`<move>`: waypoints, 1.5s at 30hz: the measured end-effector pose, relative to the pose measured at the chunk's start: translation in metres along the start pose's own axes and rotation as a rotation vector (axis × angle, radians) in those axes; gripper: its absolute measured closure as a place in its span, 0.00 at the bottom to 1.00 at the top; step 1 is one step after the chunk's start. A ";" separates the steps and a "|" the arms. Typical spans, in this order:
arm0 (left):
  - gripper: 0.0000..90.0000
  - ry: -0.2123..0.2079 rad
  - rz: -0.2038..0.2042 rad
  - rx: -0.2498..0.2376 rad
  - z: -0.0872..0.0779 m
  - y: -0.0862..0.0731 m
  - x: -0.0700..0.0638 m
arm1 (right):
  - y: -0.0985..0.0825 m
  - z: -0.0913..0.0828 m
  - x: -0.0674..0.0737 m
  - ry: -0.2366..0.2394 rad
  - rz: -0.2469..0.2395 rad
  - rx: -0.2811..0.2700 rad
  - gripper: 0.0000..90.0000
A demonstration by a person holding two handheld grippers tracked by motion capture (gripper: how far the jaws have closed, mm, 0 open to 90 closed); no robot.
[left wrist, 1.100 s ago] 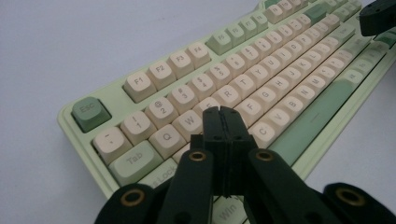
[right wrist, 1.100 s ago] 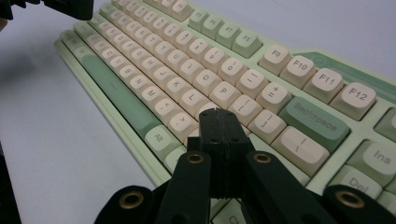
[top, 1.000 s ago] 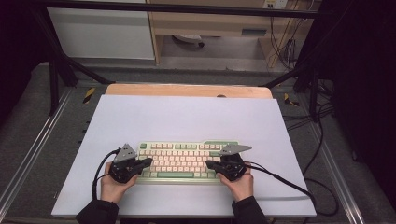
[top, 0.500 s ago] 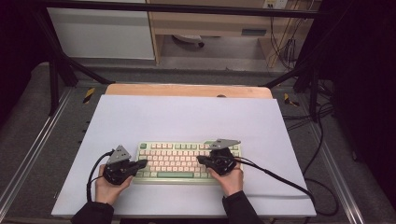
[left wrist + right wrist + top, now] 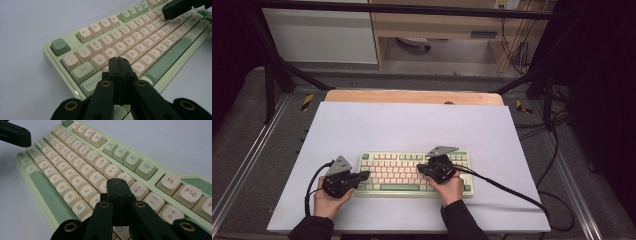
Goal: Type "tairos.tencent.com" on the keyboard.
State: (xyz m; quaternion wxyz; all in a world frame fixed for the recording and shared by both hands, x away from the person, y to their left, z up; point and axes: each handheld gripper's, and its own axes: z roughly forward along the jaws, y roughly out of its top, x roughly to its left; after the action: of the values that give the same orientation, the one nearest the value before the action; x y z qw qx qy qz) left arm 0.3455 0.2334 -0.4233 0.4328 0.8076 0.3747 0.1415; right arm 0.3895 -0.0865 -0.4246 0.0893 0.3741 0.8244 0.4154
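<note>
We're looking at a keyboard (image 5: 130,47) in smooth matt plastic, cream and sage keycaps, with a faint sheen on the case edge just beside the left gripper (image 5: 119,65). That gripper is matt black plastic with brass-looking rivets. Under the gripper, the table (image 5: 412,125) looks like matt lavender sheet.

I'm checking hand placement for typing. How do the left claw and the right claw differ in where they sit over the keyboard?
The left claw sits at the keyboard's left end, near A and Caps Lock; the right claw sits right of the middle, near O. The left points rightward across the keys, the right leftward. Both are shut, holding nothing.
</note>
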 end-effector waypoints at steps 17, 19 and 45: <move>1.00 -0.002 0.002 0.003 0.000 0.000 0.000 | -0.003 0.007 -0.001 -0.015 -0.008 0.015 1.00; 1.00 -0.002 0.002 0.002 0.000 0.000 0.000 | -0.003 0.006 -0.001 -0.013 -0.002 0.014 1.00; 1.00 0.002 0.005 -0.003 0.000 0.002 -0.001 | -0.008 -0.038 0.000 0.011 -0.039 -0.012 1.00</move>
State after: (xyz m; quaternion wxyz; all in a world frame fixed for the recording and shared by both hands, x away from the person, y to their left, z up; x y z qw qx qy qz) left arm 0.3456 0.2317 -0.4211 0.4334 0.8077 0.3730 0.1436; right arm 0.3676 -0.1136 -0.4063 0.0949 0.3551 0.8294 0.4207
